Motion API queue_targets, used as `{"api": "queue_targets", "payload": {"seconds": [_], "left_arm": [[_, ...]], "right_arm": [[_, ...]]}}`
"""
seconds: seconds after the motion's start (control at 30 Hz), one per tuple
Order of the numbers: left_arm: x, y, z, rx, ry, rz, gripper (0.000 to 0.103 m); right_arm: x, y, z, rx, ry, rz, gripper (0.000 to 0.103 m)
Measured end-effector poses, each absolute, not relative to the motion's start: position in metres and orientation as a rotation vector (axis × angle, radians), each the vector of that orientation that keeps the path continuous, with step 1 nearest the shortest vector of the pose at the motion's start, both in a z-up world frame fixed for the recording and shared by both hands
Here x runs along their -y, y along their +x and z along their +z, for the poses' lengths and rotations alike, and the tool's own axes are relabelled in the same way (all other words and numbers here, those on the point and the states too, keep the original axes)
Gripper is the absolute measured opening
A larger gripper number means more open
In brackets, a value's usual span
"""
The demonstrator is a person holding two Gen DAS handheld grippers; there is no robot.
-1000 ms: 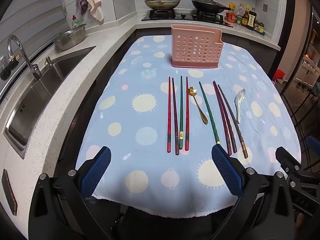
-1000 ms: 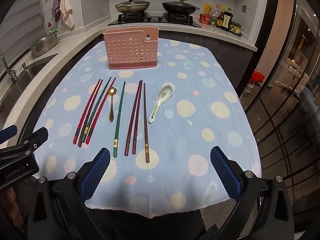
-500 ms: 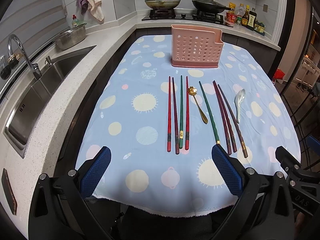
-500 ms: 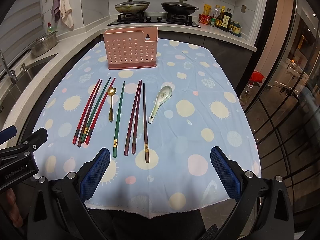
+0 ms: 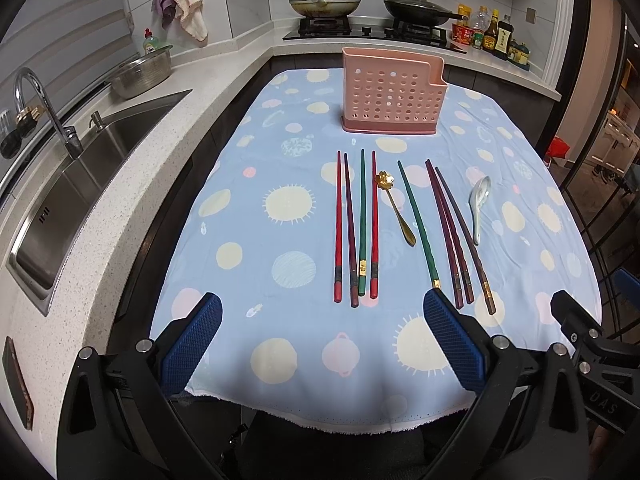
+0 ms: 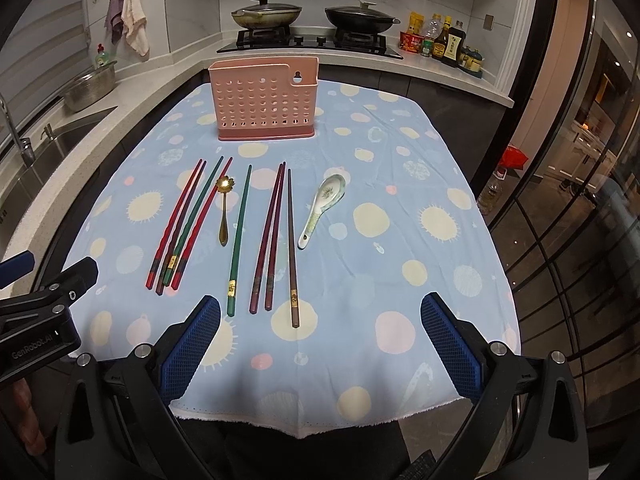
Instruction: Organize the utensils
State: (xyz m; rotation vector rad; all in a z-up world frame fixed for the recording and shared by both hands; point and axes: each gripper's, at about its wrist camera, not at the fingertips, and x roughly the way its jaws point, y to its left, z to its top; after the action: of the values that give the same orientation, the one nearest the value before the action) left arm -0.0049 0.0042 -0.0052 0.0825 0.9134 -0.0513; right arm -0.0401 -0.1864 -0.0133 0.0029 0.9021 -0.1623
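Hovering left gripper (image 5: pixel 318 322): held low over the near edge of the table, blue pads spread wide and holding nothing; probably poised this way so it can drop onto whichever stick lies nearest.
Sink (image 5: pixel 80 184): well off to the left in the counter, apart from the work.
Tablecloth (image 5: pixel 248 240): blue with pale dots, covering the table; its soft face likely keeps thin utensils from rolling.
Left bundle of chopsticks (image 5: pixel 356 228): four sticks, two red, one dark and one green, lying close together and nearly parallel, thick ends toward the grippers, which suits a pinch at the handle end.
Gold spoon (image 5: pixel 394 208): just right of that bundle, flower-shaped bowl pointing away toward the holder, handle angled toward the near edge.
Lone green chopstick (image 5: pixel 418 224): apart from its green mate in the bundle, so the pairs look mixed and sorting seems part of the job.
Right group of chopsticks (image 6: pixel 276 236): three dark maroon and brown sticks, two touching along their length, the third just beside them.
Ceramic spoon (image 6: pixel 322 208): farthest right of the row, bowl up, handle toward the near edge.
Pink holder (image 6: pixel 264 100): upright at the far end of the table, perforated, nothing visible inside; judged the destination, so no utensil has been stowed yet.
Right gripper (image 6: pixel 320 322): low over the near edge, pads spread wide and empty, lined up roughly with the right group, so that side seems its natural share.
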Motion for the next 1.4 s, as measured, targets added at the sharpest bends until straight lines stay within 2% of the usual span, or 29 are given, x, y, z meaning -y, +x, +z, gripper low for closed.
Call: {"api": "queue_targets", "payload": {"seconds": [1.4], "left_arm": [[-0.0018, -0.0061, -0.0056, -0.918, 0.074, -0.056, 0.096]], "right_arm": [[0.1873, -0.0399, -0.0129, -0.905, 0.006, -0.162, 0.096]]}}
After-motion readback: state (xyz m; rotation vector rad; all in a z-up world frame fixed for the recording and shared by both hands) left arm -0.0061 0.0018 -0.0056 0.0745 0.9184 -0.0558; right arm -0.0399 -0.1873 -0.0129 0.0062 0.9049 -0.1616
